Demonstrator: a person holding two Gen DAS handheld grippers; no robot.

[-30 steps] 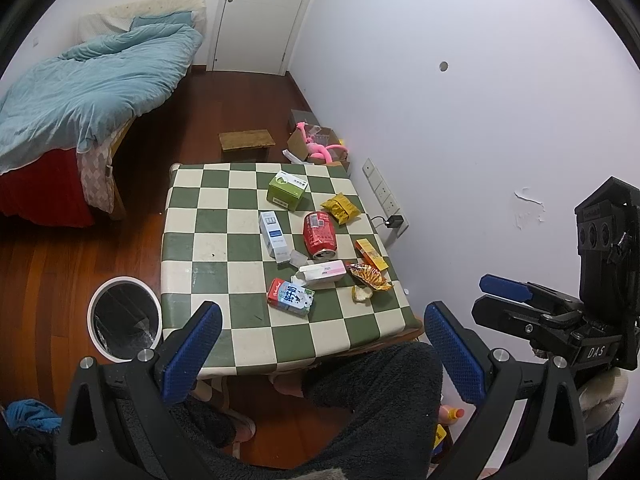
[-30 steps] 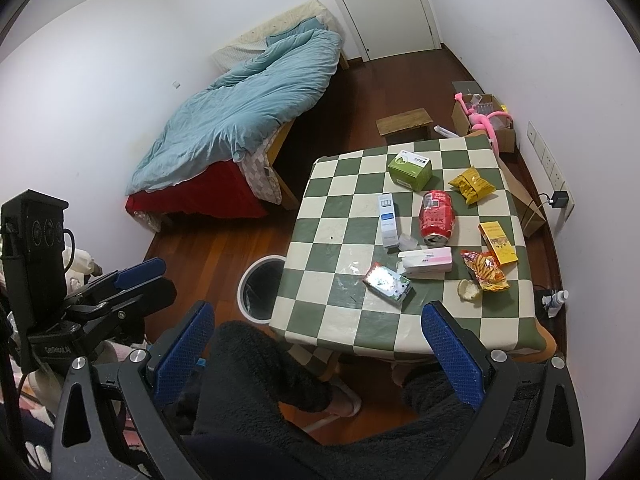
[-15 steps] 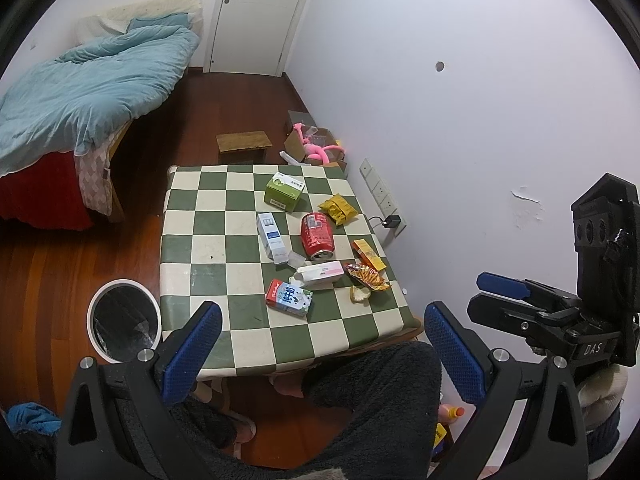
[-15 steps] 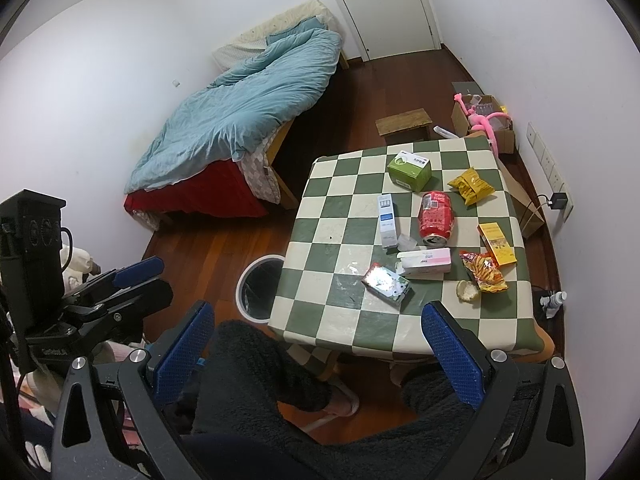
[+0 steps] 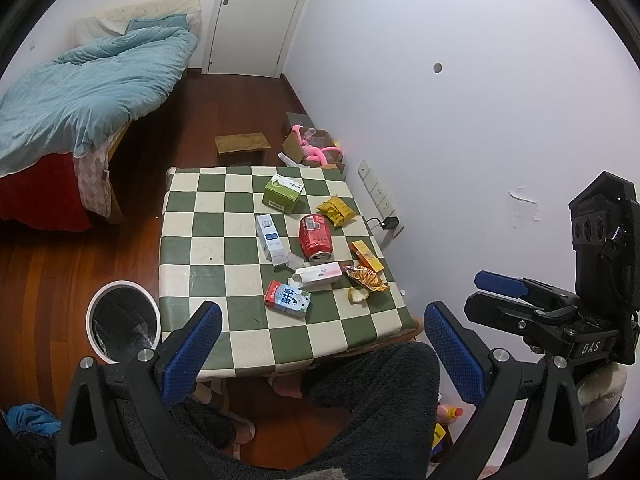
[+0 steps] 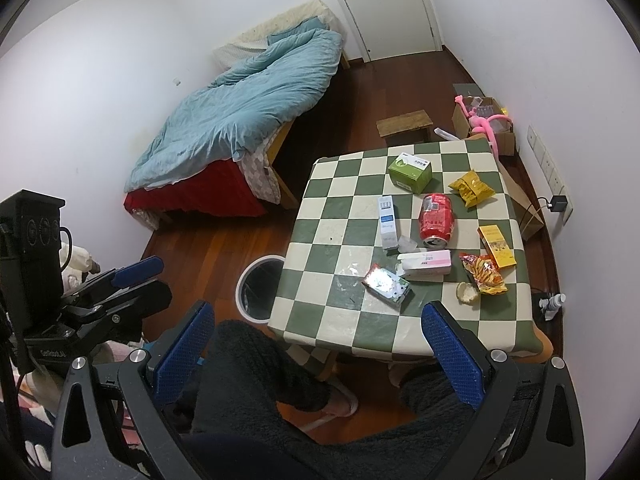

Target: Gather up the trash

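Note:
Trash lies scattered on a green-and-white checkered table [image 5: 208, 248]: a red can [image 5: 316, 236] on its side, a green box [image 5: 283, 194], a yellow packet [image 5: 336, 210], a blue-white box [image 5: 269, 238], a pink-white box [image 5: 320, 274], a small carton [image 5: 287, 299] and an orange wrapper [image 5: 366, 278]. A white-rimmed bin [image 5: 122, 322] with a black liner stands on the floor at the table's left. My left gripper [image 5: 320, 316] is open and empty, held high over the near table edge. My right gripper [image 6: 318, 320] is likewise open and empty, well short of the can [image 6: 436, 220].
A person's legs in dark fleece [image 5: 372, 392] fill the space under both grippers. A bed with a blue duvet [image 5: 80, 92] takes up the far left, a wooden stool [image 5: 241, 143] and a cardboard box with a pink toy [image 5: 316, 150] stand beyond the table. The wall runs close along the right.
Both views have shifted only very slightly, as if the grippers drifted a little. Nothing on the table has moved and both grippers stay open.

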